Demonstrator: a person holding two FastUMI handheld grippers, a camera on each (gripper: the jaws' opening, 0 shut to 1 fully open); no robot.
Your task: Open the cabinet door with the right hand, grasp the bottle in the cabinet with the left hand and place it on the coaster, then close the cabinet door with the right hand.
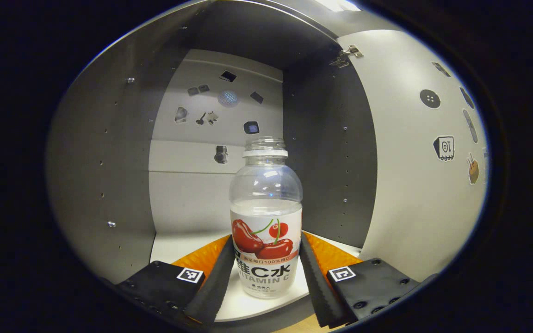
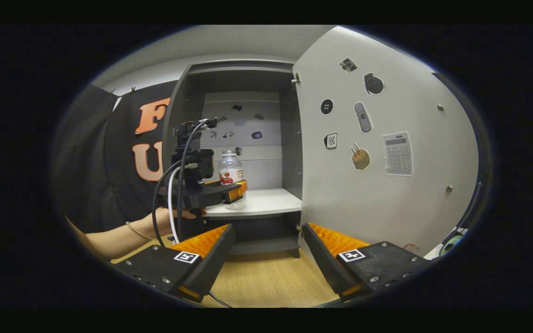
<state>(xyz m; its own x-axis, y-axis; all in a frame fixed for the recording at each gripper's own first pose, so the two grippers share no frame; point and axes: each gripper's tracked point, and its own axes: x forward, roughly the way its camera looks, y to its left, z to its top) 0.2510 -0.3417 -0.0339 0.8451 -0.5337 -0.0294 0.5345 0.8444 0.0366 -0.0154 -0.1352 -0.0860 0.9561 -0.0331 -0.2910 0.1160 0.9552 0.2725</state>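
Both left tool (image 1: 266, 277) fingers flank bottle (image 1: 265, 217) — right tool (image 2: 266, 259) spread.

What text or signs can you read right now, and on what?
Bottle: its label carries large printed words; label print is left unquoted here.
Left tongs: square black-and-white code marks, no words.
Right tongs: the same kind of code marks, no words.
Calculator sticker on the cabinet door: key figures too small to read.
Other door stickers: pictures, nothing legible.
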